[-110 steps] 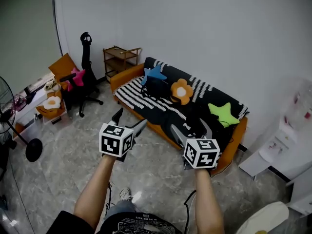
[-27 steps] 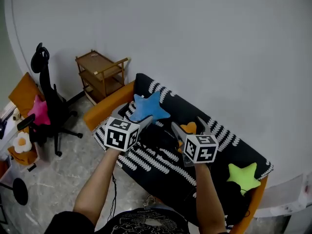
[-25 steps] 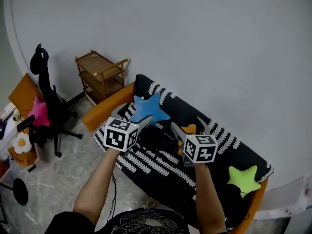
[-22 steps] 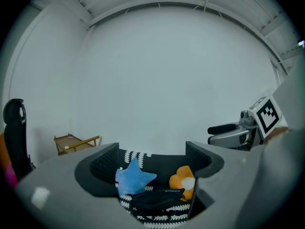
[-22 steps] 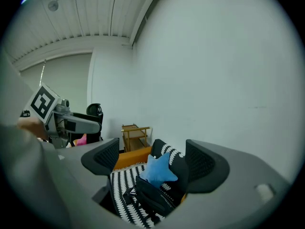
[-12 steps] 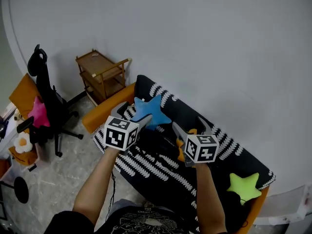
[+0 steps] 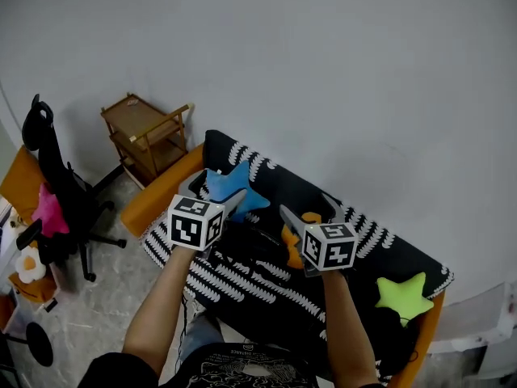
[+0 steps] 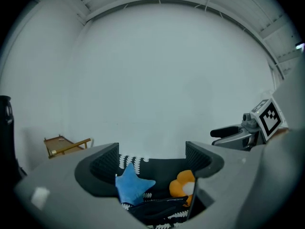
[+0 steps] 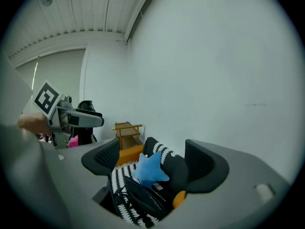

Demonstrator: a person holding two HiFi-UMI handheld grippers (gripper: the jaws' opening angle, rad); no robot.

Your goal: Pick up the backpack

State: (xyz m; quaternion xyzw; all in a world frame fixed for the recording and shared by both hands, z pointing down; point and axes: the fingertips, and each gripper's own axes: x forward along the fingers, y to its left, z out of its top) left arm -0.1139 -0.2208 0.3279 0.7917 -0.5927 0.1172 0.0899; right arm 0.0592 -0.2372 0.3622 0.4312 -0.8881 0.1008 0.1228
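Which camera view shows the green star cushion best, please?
The head view: the green star cushion lies whole and uncovered on the sofa. Neither the left nor the right gripper view shows it; both face the sofa's other end.

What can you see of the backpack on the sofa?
The backpack is black, apparently soft fabric, lying on the sofa's striped cover between the blue star cushion and the orange flower cushion. The left gripper and right gripper are open near it, neither touching. Straps are too dark to make out.
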